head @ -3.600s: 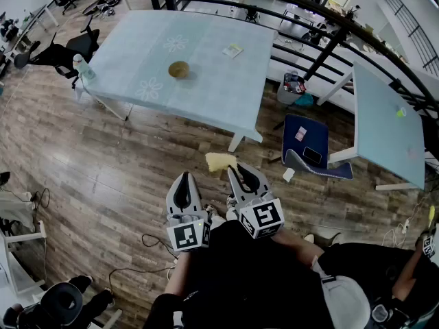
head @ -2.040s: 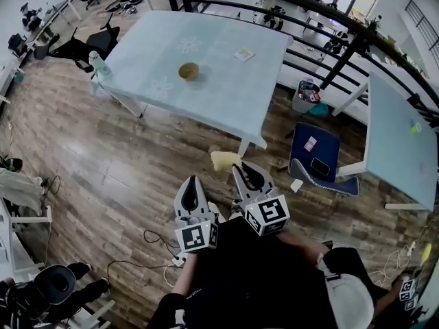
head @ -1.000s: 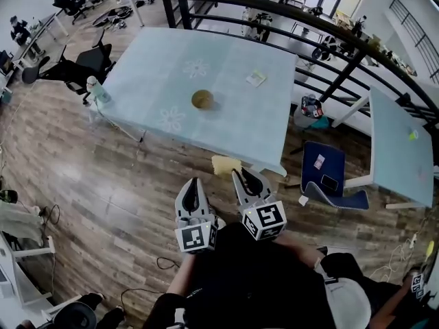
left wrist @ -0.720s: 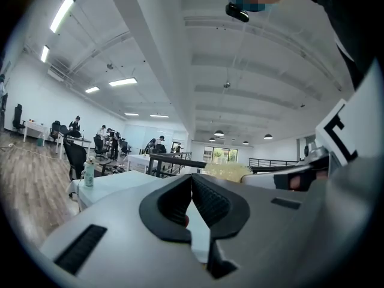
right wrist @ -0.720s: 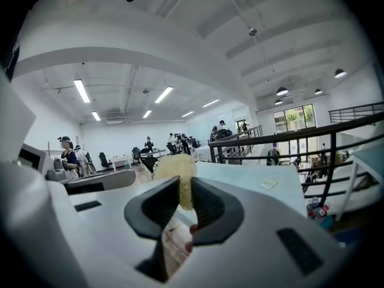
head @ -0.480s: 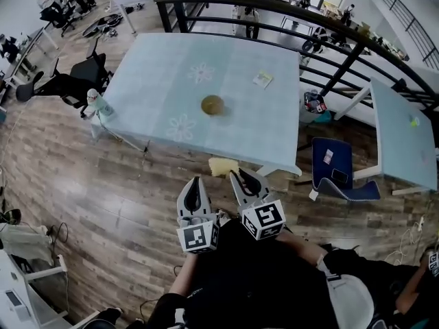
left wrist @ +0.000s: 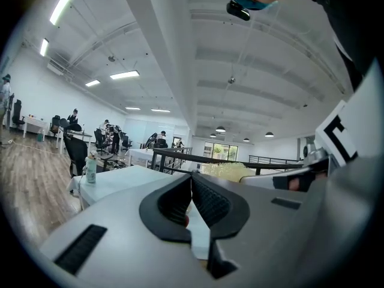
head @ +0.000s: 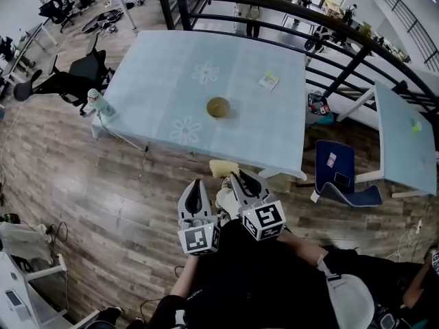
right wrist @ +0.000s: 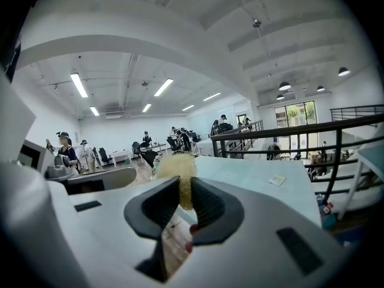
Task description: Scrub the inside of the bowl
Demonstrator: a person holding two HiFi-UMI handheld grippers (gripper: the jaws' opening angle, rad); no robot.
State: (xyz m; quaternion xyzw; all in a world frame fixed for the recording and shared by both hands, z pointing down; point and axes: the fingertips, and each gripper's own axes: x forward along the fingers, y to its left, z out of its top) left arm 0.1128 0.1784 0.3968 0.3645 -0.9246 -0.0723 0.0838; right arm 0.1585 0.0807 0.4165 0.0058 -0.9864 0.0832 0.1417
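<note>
1. While the person is standing on the wood floor short of the pale blue table [head: 171, 60], the right gripper [head: 235, 177] is clenching a yellow sponge [head: 223, 167] between its jaws, low in the middle of the frame.
2. Beside it, the left gripper [head: 196, 182] is carrying nothing, and its jaws are pressing together at the tips.
3. Above them in the frame, the brown bowl [head: 218, 106] is sitting near the middle of the table, well apart from both grippers. I'd say the approach is the step in hand and no scrubbing is happening yet.
4. A bottle [head: 96, 103] is standing at the table's left corner and a small card [head: 269, 81] is lying toward the upper right. Neither is crowding the bowl.
5. To do this well, the person should be coming square to the near edge and bringing the sponge down into the bowl's hollow, not onto its rim.
6. The bowl is looking light and loose on a smooth top, so the free left gripper should probably be opening and pinning the rim while the sponge is circling inside.
7. The sponge is sticking out beyond the jaws, so soft material is likely meeting the bowl first. Gentle pressure should be enough to avoid tipping it.
</note>
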